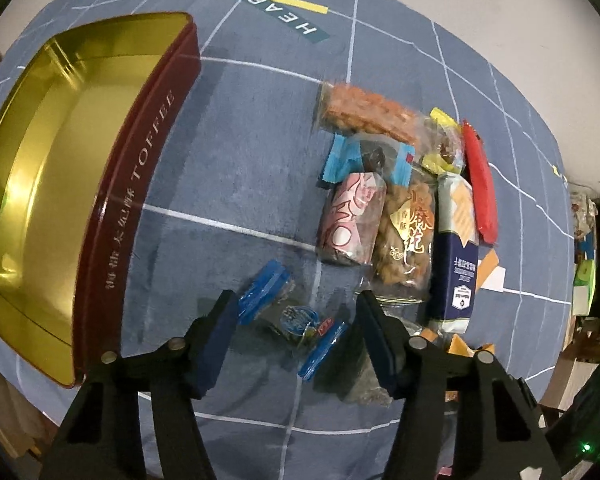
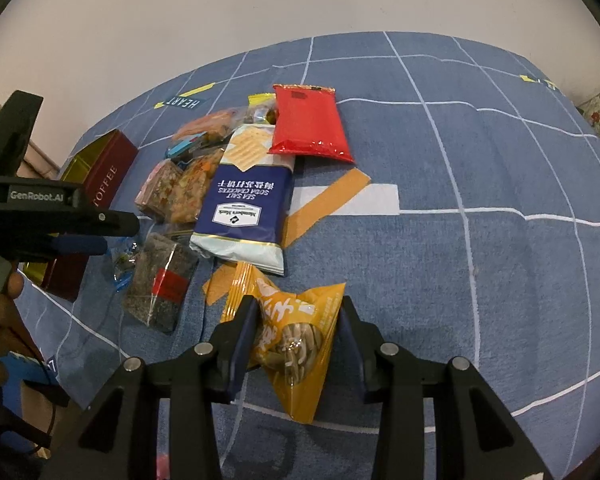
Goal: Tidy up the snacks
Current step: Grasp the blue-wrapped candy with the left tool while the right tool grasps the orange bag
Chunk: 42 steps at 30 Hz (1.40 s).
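An open red TOFFEE tin (image 1: 140, 184) with a bare gold inside stands at the left. My left gripper (image 1: 296, 300) points down at the blue cloth. A small clear packet with blue ends (image 1: 292, 316) lies between its fingers, and the pads do not visibly squeeze it. From the right wrist view, the left gripper (image 2: 112, 234) hovers over that packet (image 2: 122, 266), near the tin (image 2: 108, 176). My right gripper (image 2: 298, 302) is shut on a yellow snack packet (image 2: 296, 344). Ahead lie a cracker pack (image 2: 248, 204), a red pack (image 2: 308, 124) and a dark packet (image 2: 160, 284).
Several more snacks lie in a heap: a peanut bar (image 1: 364, 112), a pink packet (image 1: 348, 220), a twisted-dough bag (image 1: 404, 240). The checked blue cloth (image 2: 480, 160) runs bare to the right. A pale wall stands behind. Clutter (image 1: 588, 240) sits past the cloth's right edge.
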Each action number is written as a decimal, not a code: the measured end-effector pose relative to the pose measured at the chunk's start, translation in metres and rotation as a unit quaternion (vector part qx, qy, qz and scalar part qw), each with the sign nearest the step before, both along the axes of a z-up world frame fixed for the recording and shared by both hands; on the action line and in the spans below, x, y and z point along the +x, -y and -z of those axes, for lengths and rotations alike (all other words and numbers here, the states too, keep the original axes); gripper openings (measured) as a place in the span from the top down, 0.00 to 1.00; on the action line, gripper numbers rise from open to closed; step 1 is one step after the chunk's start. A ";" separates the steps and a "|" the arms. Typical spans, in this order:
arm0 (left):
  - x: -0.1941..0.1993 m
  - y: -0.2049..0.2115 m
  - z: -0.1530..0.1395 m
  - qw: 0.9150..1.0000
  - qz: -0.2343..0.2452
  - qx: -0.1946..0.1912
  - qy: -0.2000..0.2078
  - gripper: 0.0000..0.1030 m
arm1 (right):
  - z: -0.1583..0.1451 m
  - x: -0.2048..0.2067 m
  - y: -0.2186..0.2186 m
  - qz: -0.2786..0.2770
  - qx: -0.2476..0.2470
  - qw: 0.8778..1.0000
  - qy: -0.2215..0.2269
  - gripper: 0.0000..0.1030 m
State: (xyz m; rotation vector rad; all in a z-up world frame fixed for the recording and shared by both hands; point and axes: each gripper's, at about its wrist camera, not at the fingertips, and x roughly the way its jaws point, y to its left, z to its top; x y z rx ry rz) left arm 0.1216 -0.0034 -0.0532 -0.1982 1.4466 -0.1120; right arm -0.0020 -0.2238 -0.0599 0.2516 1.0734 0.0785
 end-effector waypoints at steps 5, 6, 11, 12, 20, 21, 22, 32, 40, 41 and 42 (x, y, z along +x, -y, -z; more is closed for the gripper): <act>-0.007 -0.007 -0.002 1.000 -0.013 -0.008 -0.005 0.47 | -0.001 0.000 0.000 -0.002 -0.003 1.000 0.000 0.60; -0.008 -0.008 -0.003 1.000 -0.017 -0.007 -0.003 0.47 | -0.001 0.000 0.000 -0.002 -0.003 1.000 0.000 0.60; -0.014 -0.012 -0.006 1.000 -0.027 0.000 -0.001 0.47 | 0.000 0.000 0.000 -0.003 0.000 1.000 -0.001 0.60; -0.018 -0.017 -0.005 1.000 -0.027 -0.001 -0.001 0.47 | 0.000 0.000 0.000 -0.003 0.001 1.000 -0.001 0.60; -0.026 -0.009 0.001 0.999 -0.031 -0.020 -0.019 0.49 | 0.001 0.000 -0.002 -0.008 0.002 1.000 -0.001 0.60; -0.026 -0.009 0.002 0.999 -0.033 -0.017 -0.016 0.50 | 0.001 0.000 -0.001 -0.008 0.003 1.000 -0.001 0.60; -0.024 -0.009 0.001 0.999 -0.035 -0.017 -0.016 0.50 | 0.001 0.000 -0.001 -0.007 0.003 1.000 -0.001 0.60; -0.010 0.001 0.007 1.000 -0.006 -0.012 -0.012 0.72 | 0.001 0.000 0.000 -0.007 0.006 1.000 -0.002 0.60; -0.017 -0.001 -0.001 1.000 0.014 -0.012 0.005 0.73 | 0.001 0.000 0.000 -0.005 0.006 1.000 -0.003 0.60; -0.020 -0.002 -0.006 1.000 0.018 -0.010 0.012 0.73 | 0.001 0.000 0.000 -0.005 0.006 1.000 -0.003 0.60; -0.022 -0.003 -0.010 1.000 0.022 -0.009 0.017 0.73 | 0.001 0.000 -0.001 -0.004 0.005 1.000 -0.004 0.60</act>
